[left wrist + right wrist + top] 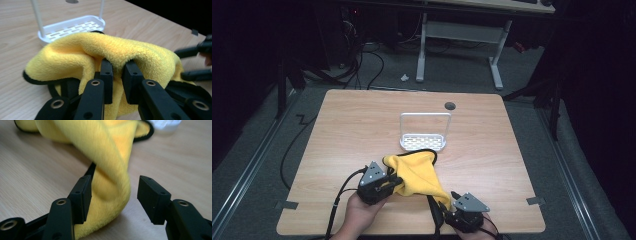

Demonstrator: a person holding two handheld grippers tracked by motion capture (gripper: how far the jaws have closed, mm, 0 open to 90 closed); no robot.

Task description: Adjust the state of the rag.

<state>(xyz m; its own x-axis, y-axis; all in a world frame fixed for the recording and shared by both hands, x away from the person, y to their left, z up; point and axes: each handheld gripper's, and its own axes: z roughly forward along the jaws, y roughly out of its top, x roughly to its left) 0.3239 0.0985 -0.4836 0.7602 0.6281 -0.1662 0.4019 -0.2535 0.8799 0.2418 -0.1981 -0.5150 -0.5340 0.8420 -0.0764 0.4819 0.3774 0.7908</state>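
The soft, light yellow cloth [419, 172] lies bunched on the surface [352, 125] before the white rack [424, 142], best pinched at a fold: left gripper [119, 72] nips one, right gripper [113, 195] stands wide.

The left gripper [117, 72] has its two black jaws pinched together on a raised fold of the yellow cloth [100, 50], fleece bunched between them and humped over their tips. The cloth's black-trimmed edge lies on the wooden desk [20, 20]. Just behind the cloth stands a white slotted rack [72, 26] with thin upright posts. At the right edge, the right gripper [192, 62] is blurred, its jaws apart.
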